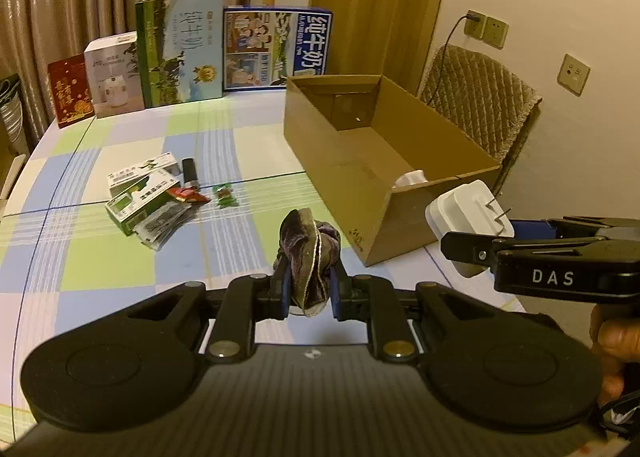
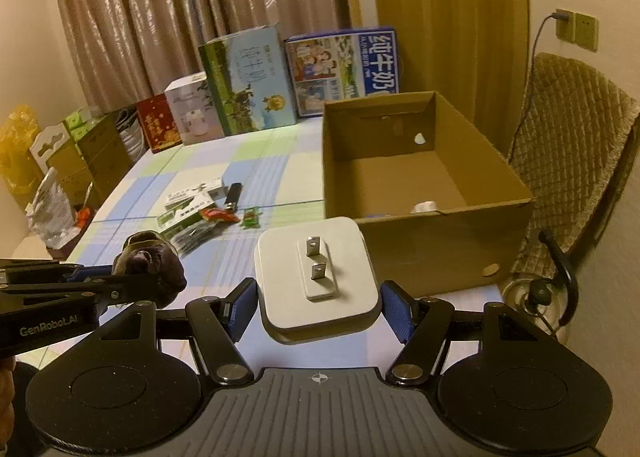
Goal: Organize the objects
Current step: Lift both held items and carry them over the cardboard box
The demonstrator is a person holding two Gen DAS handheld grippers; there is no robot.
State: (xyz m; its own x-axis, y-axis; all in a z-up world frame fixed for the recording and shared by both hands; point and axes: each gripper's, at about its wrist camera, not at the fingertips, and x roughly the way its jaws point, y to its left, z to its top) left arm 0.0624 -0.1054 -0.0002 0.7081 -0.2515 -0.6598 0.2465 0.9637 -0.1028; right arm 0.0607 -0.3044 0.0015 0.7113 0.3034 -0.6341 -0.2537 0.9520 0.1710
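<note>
A checked tablecloth (image 1: 120, 265) in pale blue and green covers the table. Low in the left view, the left gripper (image 1: 308, 289) is pinched tight on a dark crumpled cloth (image 1: 308, 253). Bottom centre of the right view, the right gripper (image 2: 318, 309) clamps a white plug adapter (image 2: 316, 277) — prongs up. Beyond both, at right, sits an open cardboard box (image 2: 424, 241); small packets (image 1: 148, 197) lie mid-left.
</note>
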